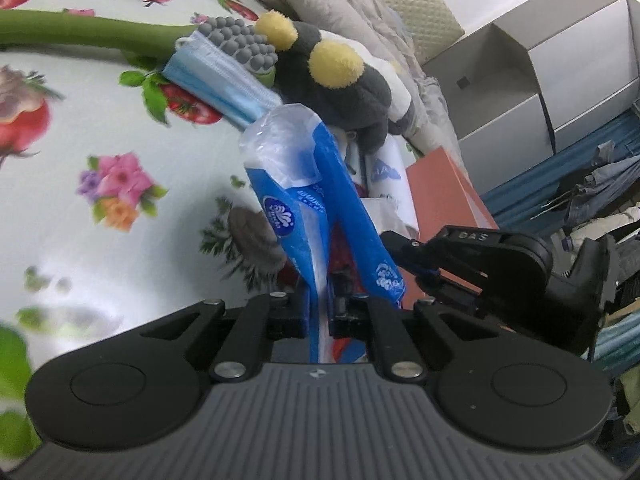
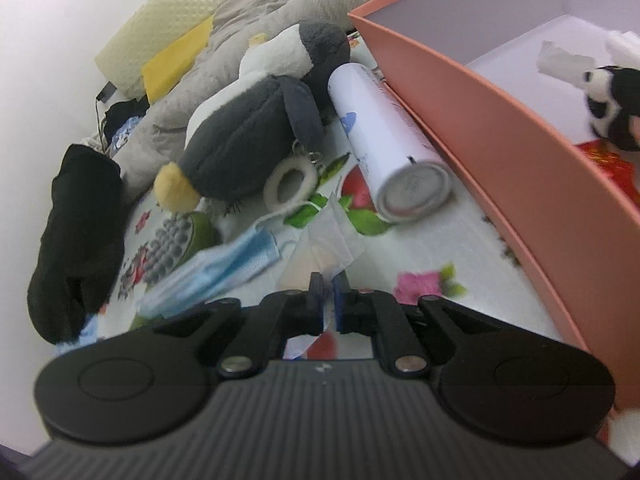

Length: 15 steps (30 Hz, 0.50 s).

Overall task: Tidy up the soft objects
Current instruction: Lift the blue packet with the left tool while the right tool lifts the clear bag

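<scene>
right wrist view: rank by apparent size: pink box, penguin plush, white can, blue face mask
1. pink box
2. penguin plush
3. white can and blue face mask: look alike; the mask lies nearer the camera, so unranked.

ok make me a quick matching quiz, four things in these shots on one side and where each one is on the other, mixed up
Things:
1. blue tissue pack
2. black-and-white plush
3. white spray can
4. penguin plush

Places:
A. lying on the floral sheet beside the pink box's outer wall
B. pinched in the left tongs
C. inside the pink box
D. on the bed, next to the grey quilt

Pairs: 1-B, 2-C, 3-A, 4-D
</scene>
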Each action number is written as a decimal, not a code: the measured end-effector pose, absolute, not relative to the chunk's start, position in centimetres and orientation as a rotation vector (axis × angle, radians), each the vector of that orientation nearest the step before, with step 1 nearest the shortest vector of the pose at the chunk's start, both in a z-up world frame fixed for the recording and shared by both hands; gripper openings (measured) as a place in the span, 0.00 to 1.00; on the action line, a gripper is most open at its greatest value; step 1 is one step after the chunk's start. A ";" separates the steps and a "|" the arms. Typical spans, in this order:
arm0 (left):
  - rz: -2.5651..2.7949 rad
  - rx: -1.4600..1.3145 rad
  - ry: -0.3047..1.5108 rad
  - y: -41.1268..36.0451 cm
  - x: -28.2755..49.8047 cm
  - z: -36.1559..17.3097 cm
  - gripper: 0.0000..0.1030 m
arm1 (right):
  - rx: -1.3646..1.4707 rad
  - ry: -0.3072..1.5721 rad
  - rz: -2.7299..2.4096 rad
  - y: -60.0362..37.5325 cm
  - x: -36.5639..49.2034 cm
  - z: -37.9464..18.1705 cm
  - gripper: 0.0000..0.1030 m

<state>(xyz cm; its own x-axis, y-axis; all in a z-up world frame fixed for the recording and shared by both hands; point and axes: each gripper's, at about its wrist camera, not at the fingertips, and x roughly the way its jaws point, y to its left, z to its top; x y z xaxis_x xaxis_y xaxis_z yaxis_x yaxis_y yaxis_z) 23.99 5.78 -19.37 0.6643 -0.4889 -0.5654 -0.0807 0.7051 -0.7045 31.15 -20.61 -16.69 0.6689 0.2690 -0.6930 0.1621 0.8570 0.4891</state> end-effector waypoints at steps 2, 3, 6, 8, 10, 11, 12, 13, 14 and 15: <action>-0.263 -0.766 0.851 5.9 22.8 -19.0 0.09 | 0.550 0.854 0.059 -20.8 30.0 -16.4 0.08; -0.273 -0.759 0.854 5.9 22.2 -18.8 0.09 | 0.544 0.856 0.059 -20.8 29.2 -16.2 0.08; -0.289 -0.740 0.870 5.9 20.5 -18.4 0.09 | 0.523 0.866 0.062 -20.8 27.3 -15.9 0.08; -0.284 -0.735 0.879 6.1 19.7 -18.2 0.09 | 0.508 0.874 0.061 -20.8 26.0 -15.9 0.08; -0.276 -0.733 0.893 6.6 19.0 -18.0 0.09 | 0.499 0.886 0.062 -20.7 24.9 -16.1 0.08; -0.273 -0.731 0.900 6.8 18.7 -18.0 0.09 | 0.498 0.891 0.066 -20.8 24.5 -16.1 0.08; -0.270 -0.726 0.909 7.1 18.5 -18.0 0.09 | 0.498 0.898 0.068 -20.8 24.0 -16.2 0.08; -0.254 -0.721 0.916 7.5 18.3 -17.9 0.09 | 0.497 0.904 0.072 -20.8 23.6 -16.3 0.08; -0.240 -0.718 0.921 7.8 18.1 -17.8 0.09 | 0.496 0.910 0.076 -20.8 23.2 -16.4 0.08; -0.228 -0.713 0.927 8.1 17.9 -17.6 0.09 | 0.496 0.918 0.080 -20.8 22.8 -16.4 0.08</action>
<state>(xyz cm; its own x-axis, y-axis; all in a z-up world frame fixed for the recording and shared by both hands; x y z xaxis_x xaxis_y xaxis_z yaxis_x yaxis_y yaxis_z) 17.86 8.09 -17.64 0.5961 -0.4710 -0.6503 -0.1150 0.7515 -0.6497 22.83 -20.82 -16.43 0.6131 0.2735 -0.7412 0.1418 0.8848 0.4438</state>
